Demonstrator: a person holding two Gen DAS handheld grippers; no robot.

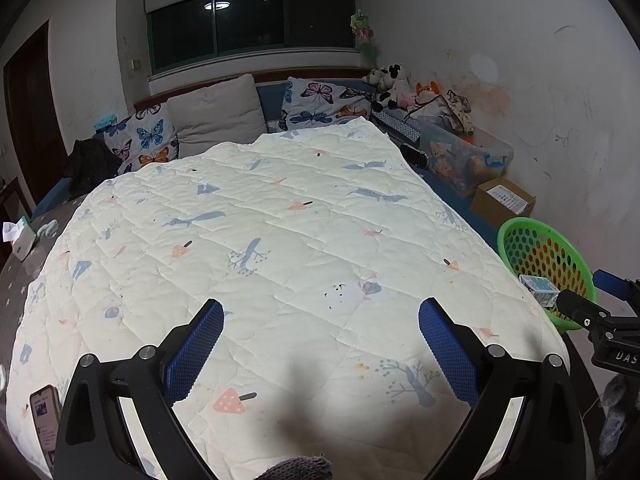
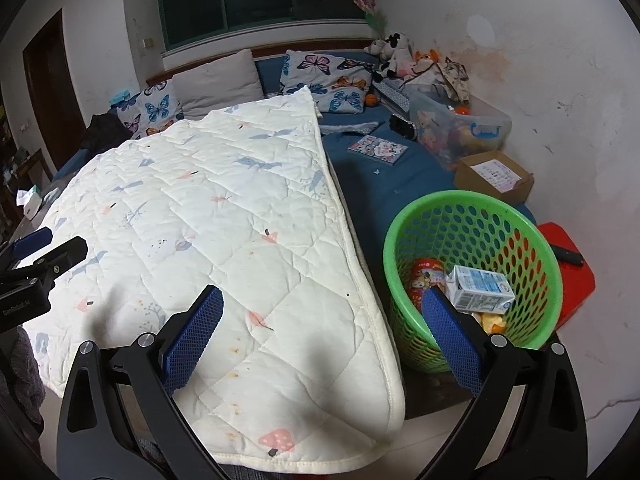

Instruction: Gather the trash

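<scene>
— blue mesh pads are what i'm seeing first. my left gripper (image 1: 320, 344) is hanging over the near end of the white quilt (image 1: 280, 240), jaws spread wide, nothing between them.

— and the other one?

— my right gripper (image 2: 322, 334) is standing just as wide open, gripping nothing. its left pad is sitting over the quilt's edge, its right pad is showing in front of the green basket (image 2: 404, 216).

— where is the trash lying?

— inside that basket, which is sitting on the bed just beside the quilt's right edge. a small blue-and-white carton (image 2: 478, 288) is lying on its side in there, next to a red printed wrapper (image 2: 426, 276), with something yellow under the carton that i can't make out. from the left wrist view i'm seeing the same carton (image 1: 538, 286) at the basket's near rim.

— what's lying near you on the left?

— a phone (image 1: 44, 420) is resting on the quilt's near left corner, screen lit.

— and farther out?

— a red stool (image 2: 568, 276) is standing right of the basket with a dark remote-like thing on it. behind the basket a cardboard box (image 2: 494, 178) is sitting on the blue sheet (image 2: 372, 192), then a clear storage bin (image 2: 460, 124) of toys, and a picture book (image 2: 378, 148) lying flat.

— at the far end?

— butterfly pillows (image 1: 320, 102) and a grey one are leaning on the headboard, soft toys (image 1: 394, 82) are piling in the corner, and a dark window (image 1: 252, 24) is sitting above.
</scene>
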